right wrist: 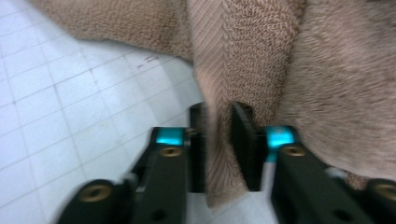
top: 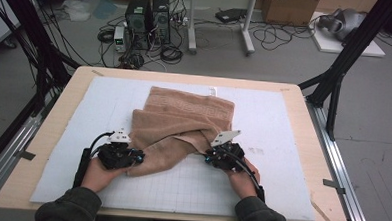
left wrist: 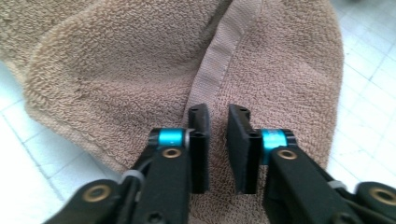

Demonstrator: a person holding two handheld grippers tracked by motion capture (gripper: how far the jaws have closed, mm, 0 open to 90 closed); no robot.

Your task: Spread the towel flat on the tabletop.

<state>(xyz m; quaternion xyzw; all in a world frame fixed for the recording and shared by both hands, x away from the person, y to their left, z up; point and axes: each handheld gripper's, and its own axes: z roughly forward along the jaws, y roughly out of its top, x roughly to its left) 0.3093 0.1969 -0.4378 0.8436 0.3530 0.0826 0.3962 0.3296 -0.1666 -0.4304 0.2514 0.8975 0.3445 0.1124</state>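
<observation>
- Soft brown terry towel lies bunched up on the white squared mat, just in front of both tongs and between them.
- Left tongs hang over the near edge of the towel. Its two black jaws are a little apart, with the flat woven strip of the towel just ahead of them. I think they are not pinching anything yet.
- Right tongs have a hanging fold of the towel's edge between the jaws. The jaws look pressed on that cloth.
- From the high view, the left tongs and right tongs sit at the two near corners of the towel.
- The step looks like grabbing the towel's near edge to fold it or spread it flat.
- Next, I think the left tongs must close on the cloth edge. Then both should lift together so the towel does not slip.
- No words or brand names can be read anywhere. The towel has a square key pattern band on the far side from the tongs.
</observation>
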